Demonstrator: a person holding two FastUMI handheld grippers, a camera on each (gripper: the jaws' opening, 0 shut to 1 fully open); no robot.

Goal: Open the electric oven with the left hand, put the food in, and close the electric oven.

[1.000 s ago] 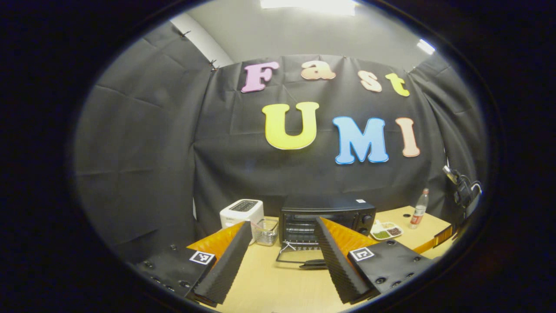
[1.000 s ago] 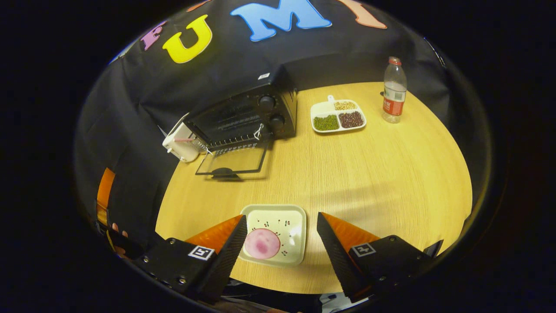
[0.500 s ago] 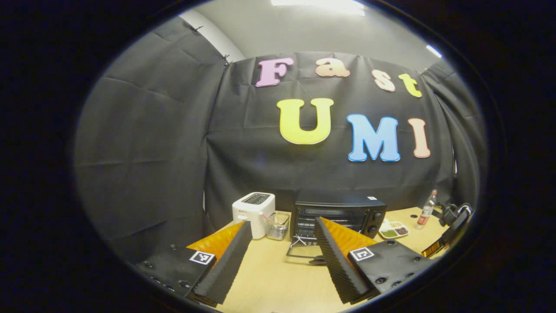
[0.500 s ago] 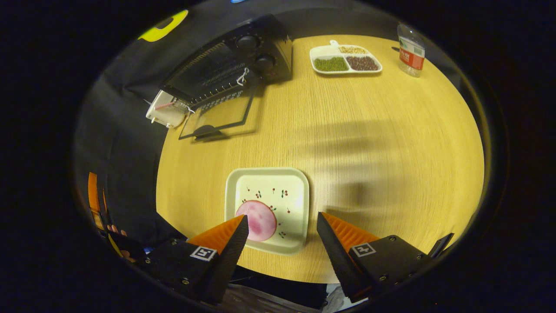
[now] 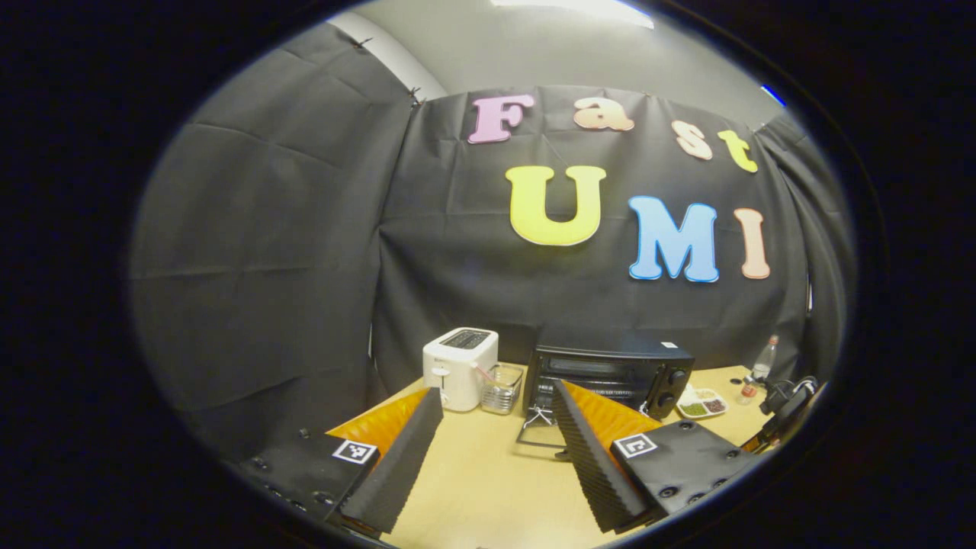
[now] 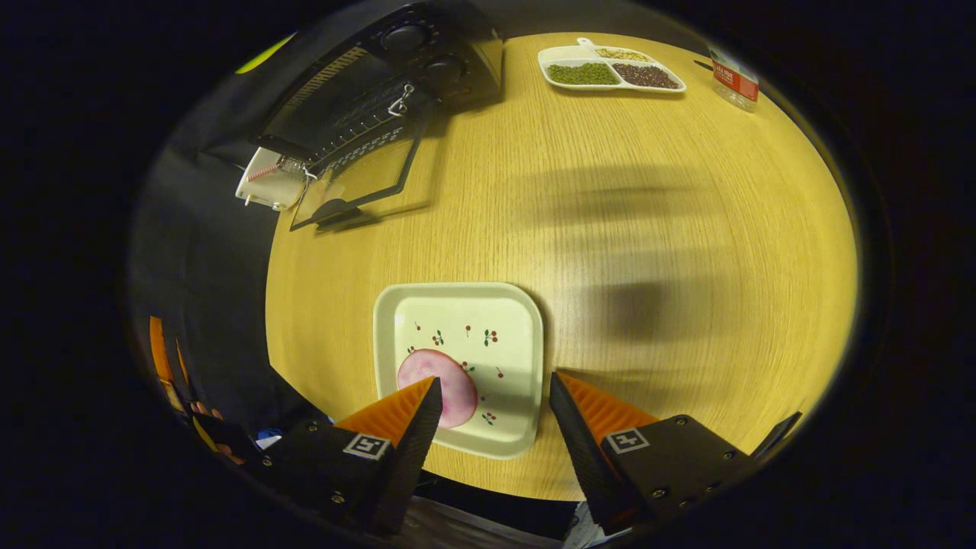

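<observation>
Table (image 6: pixel 686 229) — plate (image 6: pixel 503 305) holds pink food (image 6: pixel 450 381).

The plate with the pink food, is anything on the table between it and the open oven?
Nothing visible. In the right gripper view, bare table lies between the plate holding the pink food and the oven, whose door is folded down flat. The divided dish and bottle sit off to the far right.
</observation>
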